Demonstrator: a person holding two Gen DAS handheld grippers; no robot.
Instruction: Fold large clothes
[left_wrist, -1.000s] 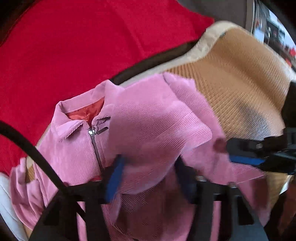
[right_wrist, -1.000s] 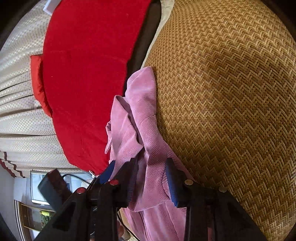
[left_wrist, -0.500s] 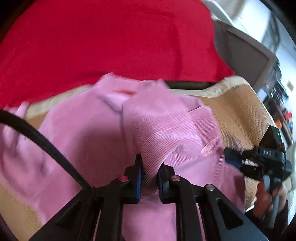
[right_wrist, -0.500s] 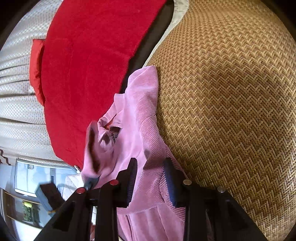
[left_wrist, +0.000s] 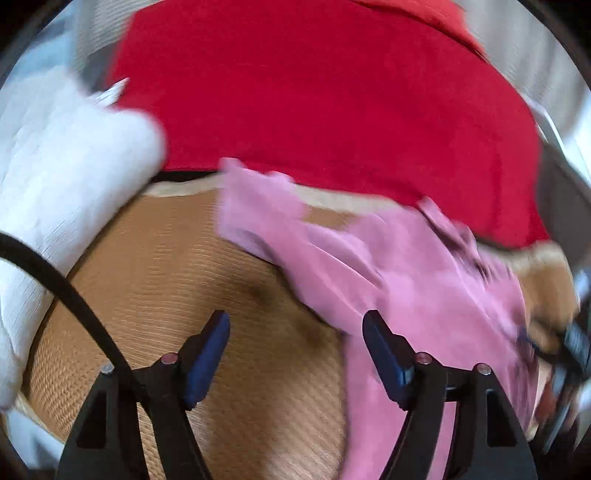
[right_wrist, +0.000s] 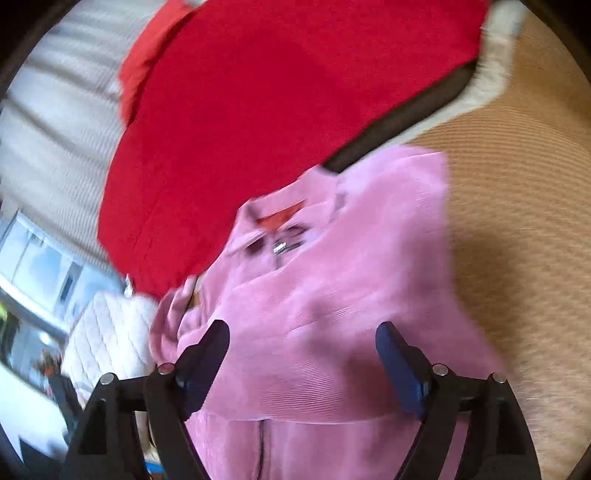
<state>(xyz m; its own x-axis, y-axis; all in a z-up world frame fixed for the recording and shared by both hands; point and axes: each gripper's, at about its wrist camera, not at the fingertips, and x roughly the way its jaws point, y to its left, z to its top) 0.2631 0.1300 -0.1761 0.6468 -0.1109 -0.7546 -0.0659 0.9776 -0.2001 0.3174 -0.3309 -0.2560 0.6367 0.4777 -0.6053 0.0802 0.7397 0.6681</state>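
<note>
We have one pink corduroy jacket (right_wrist: 332, 314) lying on the woven mat (left_wrist: 155, 295), collar toward the red blanket (left_wrist: 332, 92), partly folded with a panel laid over the front. Left tool (left_wrist: 295, 343): jaws have just been opening, now wide apart with only bare mat between them, jacket just to its right, so it holds nothing. Right tool (right_wrist: 301, 350): jaws have just been opening too, wide apart above the pink cloth, pads not pressing it, so it grips nothing. Both views are motion-blurred. We judge the step as release and re-grasp for the next fold. To do it well, we should take the loose sleeve (left_wrist: 258, 206) lying out toward the left tool near its end, keep the cloth low and taut, lay it across the body, then smooth it before letting go. Count: one jacket, one mat, one red blanket, one white quilted item (left_wrist: 55, 177), two tools.
</note>
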